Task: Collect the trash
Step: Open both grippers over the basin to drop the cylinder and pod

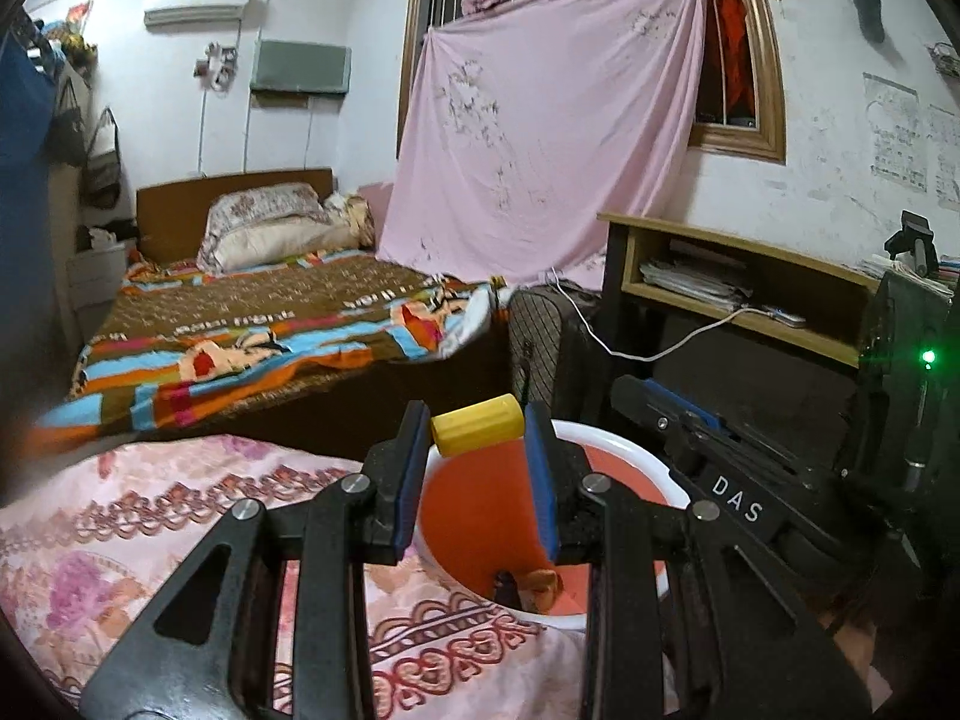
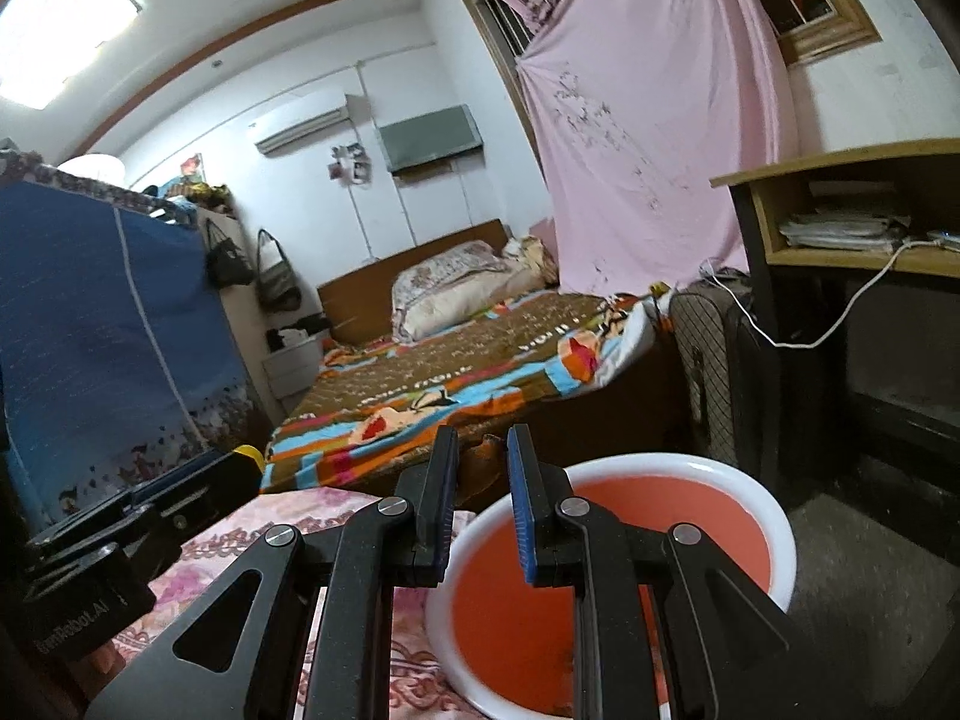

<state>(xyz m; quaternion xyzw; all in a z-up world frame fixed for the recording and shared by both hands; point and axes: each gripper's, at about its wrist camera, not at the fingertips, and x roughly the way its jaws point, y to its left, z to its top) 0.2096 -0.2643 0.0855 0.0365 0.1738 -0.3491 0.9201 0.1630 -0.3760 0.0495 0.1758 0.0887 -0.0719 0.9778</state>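
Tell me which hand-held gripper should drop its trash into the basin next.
Left. The left hand-held gripper grips a yellow cylinder over the white-rimmed orange basin. The right hand-held gripper is shut on a thin brown scrap, apparently short of the rim.

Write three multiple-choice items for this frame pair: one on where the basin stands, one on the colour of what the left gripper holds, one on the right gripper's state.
1. Where does the basin stand?
A. On the floral cloth
B. On the desk shelf
C. On the pillow

2. What colour is the cylinder in the left gripper?
A. Green
B. Yellow
C. White

3. How is the right gripper?
A. Wide open
B. Clamped on a bottle
C. Nearly shut, with only a small brownish scrap, if anything, at its tips

Key: 1 A, the white rim rests on the pink patterned cloth. 2 B, a yellow cylinder sits between the blue pads. 3 C, the fingers stand close together with no bottle between them.
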